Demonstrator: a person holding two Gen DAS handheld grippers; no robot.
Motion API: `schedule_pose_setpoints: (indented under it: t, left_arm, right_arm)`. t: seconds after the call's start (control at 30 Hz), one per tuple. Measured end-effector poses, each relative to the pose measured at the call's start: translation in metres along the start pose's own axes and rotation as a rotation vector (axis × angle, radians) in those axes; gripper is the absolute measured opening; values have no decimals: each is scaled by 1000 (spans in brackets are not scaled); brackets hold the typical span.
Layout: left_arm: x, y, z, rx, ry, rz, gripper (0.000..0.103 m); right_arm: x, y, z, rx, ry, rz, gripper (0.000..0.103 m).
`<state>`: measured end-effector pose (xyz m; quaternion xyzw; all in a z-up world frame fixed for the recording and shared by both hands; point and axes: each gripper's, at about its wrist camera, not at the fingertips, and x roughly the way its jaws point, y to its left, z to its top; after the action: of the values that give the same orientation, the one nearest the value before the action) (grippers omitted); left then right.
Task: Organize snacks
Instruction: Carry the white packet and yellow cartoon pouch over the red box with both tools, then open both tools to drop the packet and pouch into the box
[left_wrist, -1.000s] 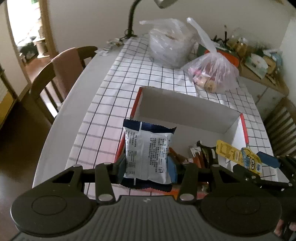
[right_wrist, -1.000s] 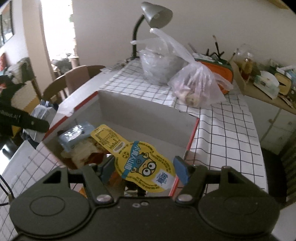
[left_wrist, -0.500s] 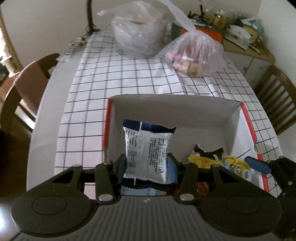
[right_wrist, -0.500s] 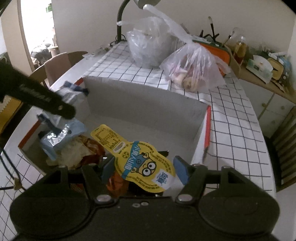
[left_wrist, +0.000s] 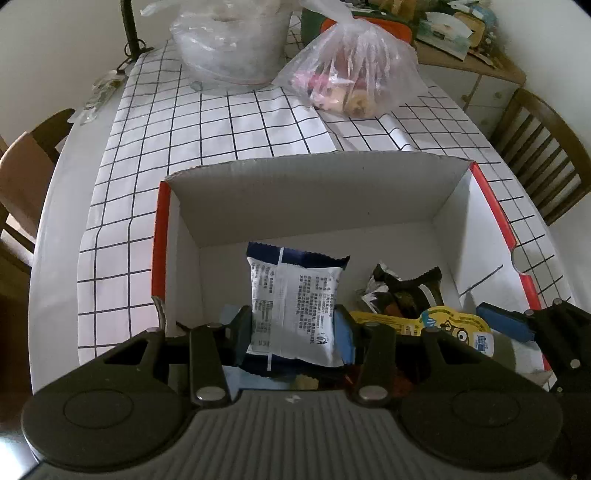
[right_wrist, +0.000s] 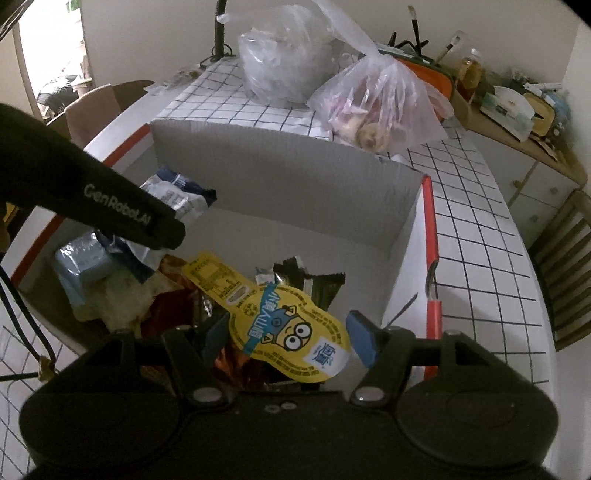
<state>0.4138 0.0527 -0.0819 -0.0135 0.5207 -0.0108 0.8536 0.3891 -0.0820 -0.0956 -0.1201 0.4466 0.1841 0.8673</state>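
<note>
A white cardboard box (left_wrist: 314, 192) with red edges sits on the checked tablecloth. My left gripper (left_wrist: 293, 328) is shut on a white and dark blue snack packet (left_wrist: 295, 310), held upright over the box's near left part. My right gripper (right_wrist: 291, 332) is shut on a yellow cartoon-printed snack pack (right_wrist: 284, 321), held over the box's near right part; it also shows in the left wrist view (left_wrist: 443, 326). Several snack packets (right_wrist: 122, 291) lie in the box, among them a black one (left_wrist: 406, 291). The box (right_wrist: 280, 188) and the left gripper's packet (right_wrist: 177, 195) show in the right wrist view.
Two clear plastic bags stand beyond the box: a large one (left_wrist: 229, 40) and one with pink items (left_wrist: 354, 70). A lamp base (left_wrist: 129, 48) is at the back left. Wooden chairs (left_wrist: 543, 147) flank the table. A cluttered sideboard (right_wrist: 517, 118) is at the right.
Both grippers have moved forward and down over the box with their packets. The left gripper's packet now hangs inside the box's outline.
</note>
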Motion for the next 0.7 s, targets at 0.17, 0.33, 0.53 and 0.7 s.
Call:
schedule_pose_setpoints:
  t: [0.17, 0.33, 0.53, 0.7]
  left_arm:
    - [-1, 0, -1, 7, -9, -21, 47]
    - [-4, -2, -2, 5, -20, -49, 54]
    - [-16, -5, -8, -10, -54, -56, 64]
    - [-31, -9, -18, -25, -78, -42, 68]
  right_arm:
    - [-4, 0, -3, 14, 1, -15, 74]
    - [-14, -4, -5, 34, -15, -20, 77]
    - [-25, -11, -8, 54, -36, -8, 81]
    - [-39, -18, -12, 64, -66, 30, 86]
